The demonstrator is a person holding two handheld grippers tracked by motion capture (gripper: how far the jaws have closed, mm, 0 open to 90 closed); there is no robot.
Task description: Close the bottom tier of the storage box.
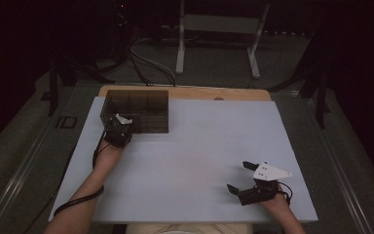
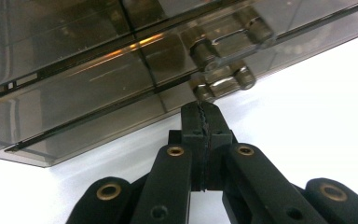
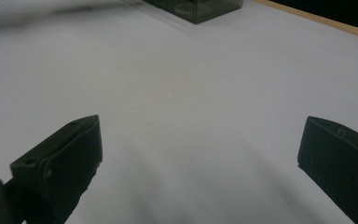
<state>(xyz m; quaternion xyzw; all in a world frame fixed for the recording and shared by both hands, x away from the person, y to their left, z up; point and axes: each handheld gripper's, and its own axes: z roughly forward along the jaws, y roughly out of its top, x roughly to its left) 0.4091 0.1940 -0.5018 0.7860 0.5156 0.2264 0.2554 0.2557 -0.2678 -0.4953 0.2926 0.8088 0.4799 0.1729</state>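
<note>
Smoky translucent plastic compartment box [image 1: 136, 110], lid closed and latch [image 2: 223, 70] fastened, at far left corner of white table [image 1: 199, 161]. Left gripper [image 2: 201, 114] pressed together, empty, tips just under latch clasp. Right gripper [image 1: 241, 176] spread wide, empty, well apart near front edge. Opening seemingly just begun; unlatching and lid lifting remaining.

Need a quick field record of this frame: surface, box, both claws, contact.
surface: white table top
box: smoky clear compartment box, far left of the table, lid closed
latch: clasp on the box's near wall
left claw: shut, nothing between the jaws, tips right at the clasp
right claw: open, empty, near the table's right front corner
contact: cannot tell whether the left claw touches the clasp
</note>
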